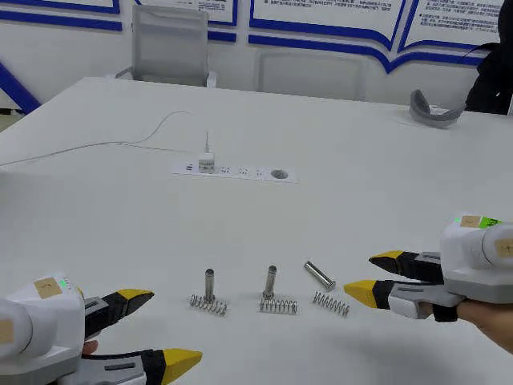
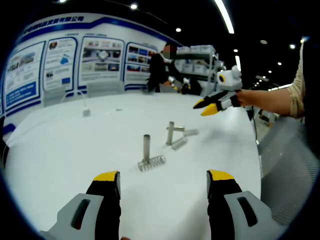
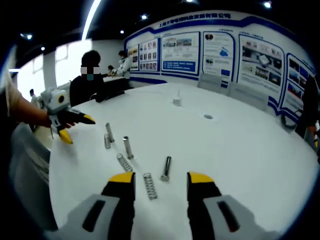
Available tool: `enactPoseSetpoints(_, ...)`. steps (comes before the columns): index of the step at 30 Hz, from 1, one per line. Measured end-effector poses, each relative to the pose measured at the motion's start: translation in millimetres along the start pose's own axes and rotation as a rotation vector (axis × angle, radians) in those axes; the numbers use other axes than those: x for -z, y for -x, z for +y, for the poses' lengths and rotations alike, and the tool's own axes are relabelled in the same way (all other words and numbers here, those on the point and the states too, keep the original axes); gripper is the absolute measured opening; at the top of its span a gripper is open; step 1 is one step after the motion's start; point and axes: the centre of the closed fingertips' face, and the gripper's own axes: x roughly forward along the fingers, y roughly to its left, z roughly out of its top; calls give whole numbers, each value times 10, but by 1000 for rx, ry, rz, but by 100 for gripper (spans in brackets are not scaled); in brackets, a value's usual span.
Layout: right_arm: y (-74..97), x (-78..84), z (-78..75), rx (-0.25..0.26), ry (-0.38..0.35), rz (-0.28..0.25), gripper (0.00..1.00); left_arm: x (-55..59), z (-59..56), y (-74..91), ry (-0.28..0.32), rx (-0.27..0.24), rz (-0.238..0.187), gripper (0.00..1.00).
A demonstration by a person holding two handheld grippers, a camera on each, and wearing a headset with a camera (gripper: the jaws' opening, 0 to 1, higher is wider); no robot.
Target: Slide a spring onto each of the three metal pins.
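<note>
The left gripper (image 1: 172,325) and right gripper (image 1: 361,273) are held released. Three springs (image 1: 278,305) are laid beside pins (image 1: 270,281) near the table's (image 1: 361,160) front edge.

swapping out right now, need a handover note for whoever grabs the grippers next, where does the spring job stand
Left gripper: open, empty, left of the parts and nearer the person.
Right gripper: open, empty, just right of the parts.
Parts, on the white table: left pin and middle pin stand upright; right pin lies on its side. A spring lies flat in front of each: left spring, middle spring, right spring.
Done: nothing; no spring is on a pin.
Left: all three springs. The lying pin probably needs standing up or holding first.
</note>
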Motion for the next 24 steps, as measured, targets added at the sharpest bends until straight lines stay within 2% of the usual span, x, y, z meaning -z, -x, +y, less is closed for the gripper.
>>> enactPoseSetpoints(12,-183,-48,-67,15,-1,50,36,-6,-10,-7,-2,-1,2,71)
enactPoseSetpoints(24,-400,-50,-58,13,18,121,32,7,6,0,1,-3,4,71)
